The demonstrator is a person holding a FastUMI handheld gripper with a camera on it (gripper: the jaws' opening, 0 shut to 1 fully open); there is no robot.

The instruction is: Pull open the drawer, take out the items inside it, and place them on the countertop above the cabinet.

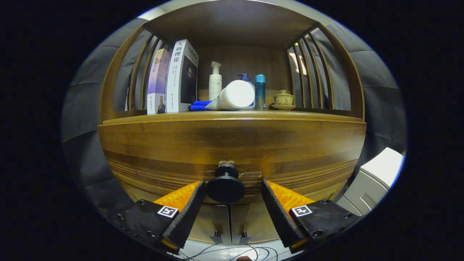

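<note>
My cabinet's countertop (232, 115) carries two upright books (174, 78). Beside them stand bottles (215, 80), a white jar (237, 95) and a lidded teacup (283, 99).

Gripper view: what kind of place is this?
Likely a mock home setup in a recording booth: a wooden cabinet with books and toiletry bottles on its countertop, black cloth behind. The open gripper straddles the drawer knob.

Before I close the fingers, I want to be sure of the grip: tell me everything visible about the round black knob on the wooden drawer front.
The round black knob is a dark, matte disc on a short ribbed neck, fixed near the middle of the brown wooden drawer front. The wood around its base looks scuffed. It sits between the fingers of the open gripper, the left finger close to its rim, the right one apart. The drawer looks closed.
</note>
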